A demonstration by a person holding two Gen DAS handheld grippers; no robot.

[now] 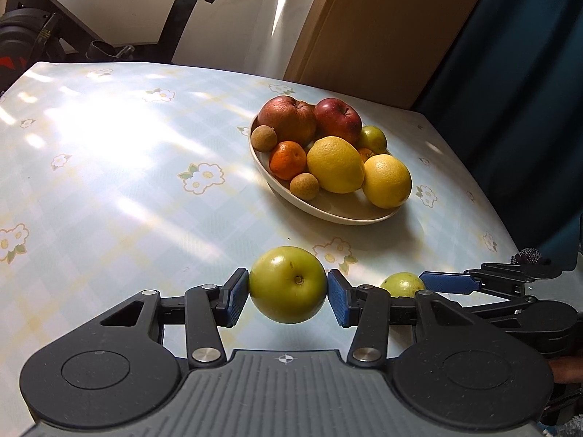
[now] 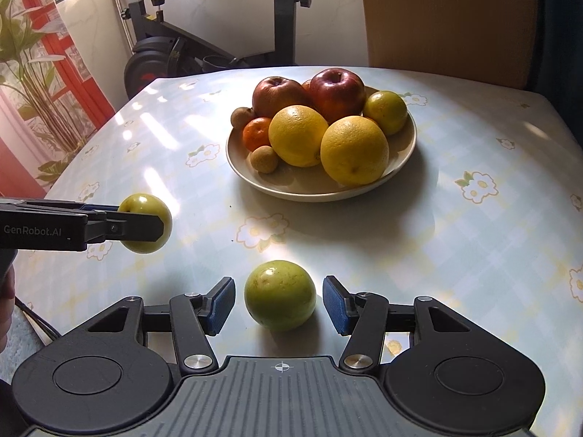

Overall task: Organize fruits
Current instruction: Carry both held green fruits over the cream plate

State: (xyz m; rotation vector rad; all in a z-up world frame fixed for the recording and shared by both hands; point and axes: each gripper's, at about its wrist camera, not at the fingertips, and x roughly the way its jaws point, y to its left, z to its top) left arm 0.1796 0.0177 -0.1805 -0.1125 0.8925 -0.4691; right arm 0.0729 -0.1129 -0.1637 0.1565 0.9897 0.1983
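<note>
Left gripper (image 1: 288,293) has its blue pads clamped on a green apple (image 1: 288,284), held clear above the table (image 1: 109,167). Only the right wrist view shows the right gripper (image 2: 278,306) open, gaps either side of a second green fruit (image 2: 280,300) sitting on the tablecloth. The bowl (image 2: 406,147) beyond holds red apples (image 2: 340,91), yellow citrus (image 2: 353,151), a mandarin (image 2: 256,133) and small brown fruits (image 2: 265,159).

A bowl (image 2: 408,145) sits on the table (image 2: 473,240) toward its far edge, heaped with fruit. Nearer the near edge, one fruit (image 2: 280,300) rests on the table between the right gripper (image 2: 278,304) pads, untouched. Left of it, another fruit (image 1: 288,284) hangs above the table, clamped in the left gripper (image 1: 288,296).
</note>
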